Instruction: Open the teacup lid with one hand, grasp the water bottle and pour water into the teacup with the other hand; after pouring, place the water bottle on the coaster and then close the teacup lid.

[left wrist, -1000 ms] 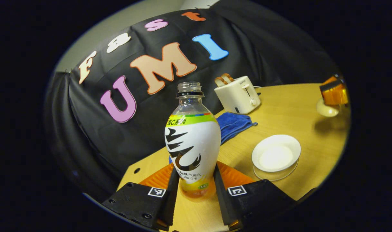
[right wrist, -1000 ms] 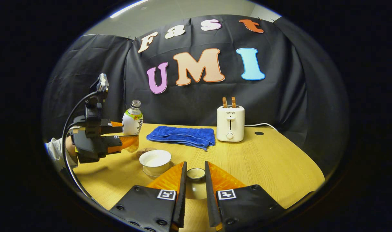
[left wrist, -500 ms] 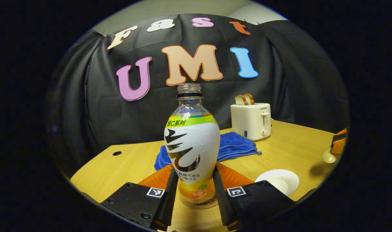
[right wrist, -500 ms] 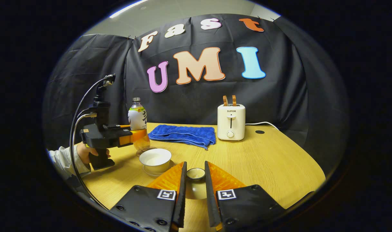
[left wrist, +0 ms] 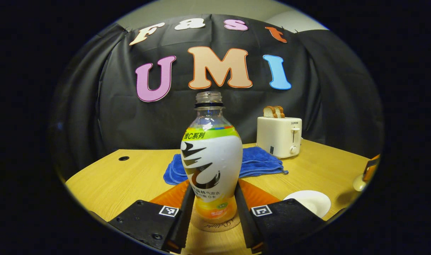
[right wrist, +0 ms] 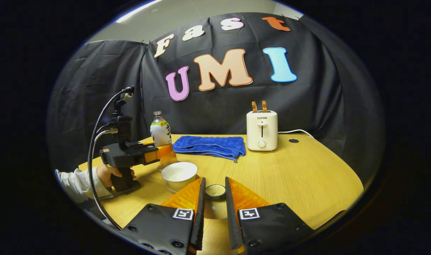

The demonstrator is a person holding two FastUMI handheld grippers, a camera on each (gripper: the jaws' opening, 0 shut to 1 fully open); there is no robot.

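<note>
Landmark: teacup (right wrist: 179,174), white, uncovered, upright on a clear saucer on the wooden table (right wrist: 300,177); in the left gripper view its rim (left wrist: 309,202) shows at lower right.

Water bottle (left wrist: 211,159): uncapped, upright, white label with a green band, orange liquid low in the body. Stands just behind and to the left of the teacup as the right gripper view shows it (right wrist: 161,132). Its base sits over the round brown coaster (left wrist: 217,224); whether it touches the coaster cannot be told.

Left gripper (left wrist: 211,203): both fingers pressed against the lower sides of the bottle, one on each side. In the right gripper view it appears left of the teacup (right wrist: 158,155), held by a hand (right wrist: 109,174) in a pale sleeve, a cable arching above it.

Teacup lid (right wrist: 215,193): small, white, knob uppermost, just in front of and to the right of the teacup.

Right gripper (right wrist: 214,198): fingers drawn in close on either side of the lid's knob, pinching it.

Blue towel (right wrist: 211,146): folded, flat on the table behind the teacup.

Toaster (right wrist: 261,129): cream, two slices standing in its slots, behind and well to the right of the teacup, beside the towel.
</note>
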